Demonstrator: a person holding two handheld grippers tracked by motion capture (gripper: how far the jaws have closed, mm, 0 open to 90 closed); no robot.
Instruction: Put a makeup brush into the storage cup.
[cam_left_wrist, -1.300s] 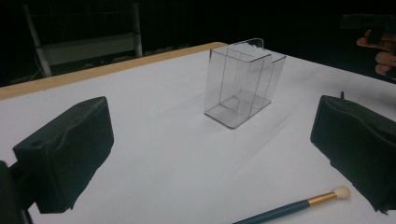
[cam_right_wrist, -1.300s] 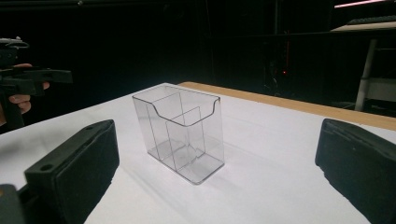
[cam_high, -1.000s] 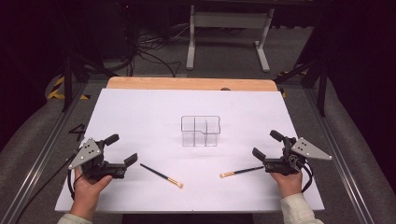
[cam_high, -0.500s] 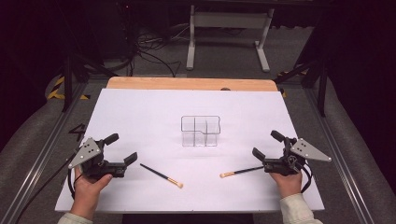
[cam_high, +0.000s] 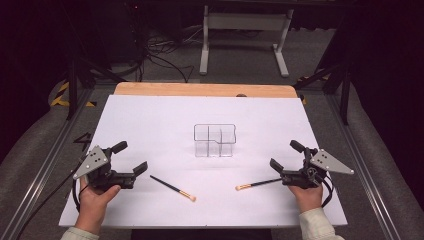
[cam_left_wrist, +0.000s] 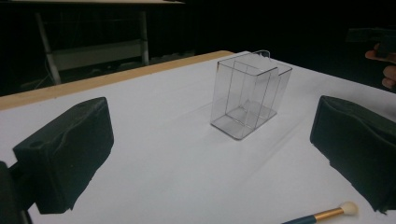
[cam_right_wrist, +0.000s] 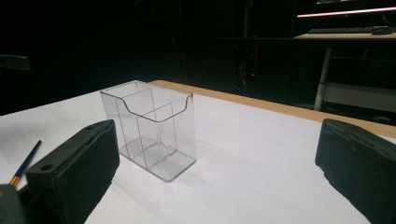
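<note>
Both tongs are spread and empty: left tongs (cam_high: 131, 157) lower left, right tongs (cam_high: 283, 156) lower right. Two thin dark-handled brushes (cam_high: 172, 187) (cam_high: 257, 184) lie between them, below the clear plastic compartment box (cam_high: 215, 140) at the frame's centre.

A white sheet (cam_high: 150, 125) covers the table top, with a strip of bare wooden board (cam_high: 200, 90) showing along its far edge. A clear plastic organizer (cam_high: 215, 140) stands upright near the middle of the sheet, split into compartments by inner walls, one front corner cut lower. Metal rails (cam_high: 45, 165) run along both sides of the table. Beyond the table lies grey carpet (cam_high: 310, 55), where a white-legged stand (cam_high: 245, 22) rests. A tangle of dark cables (cam_high: 160, 62) lies to its left, and yellow-and-black tape (cam_high: 62, 95) marks the floor near the table's left corner. In the right gripper view, a keyboard (cam_right_wrist: 345, 30) sits on a distant desk.
</note>
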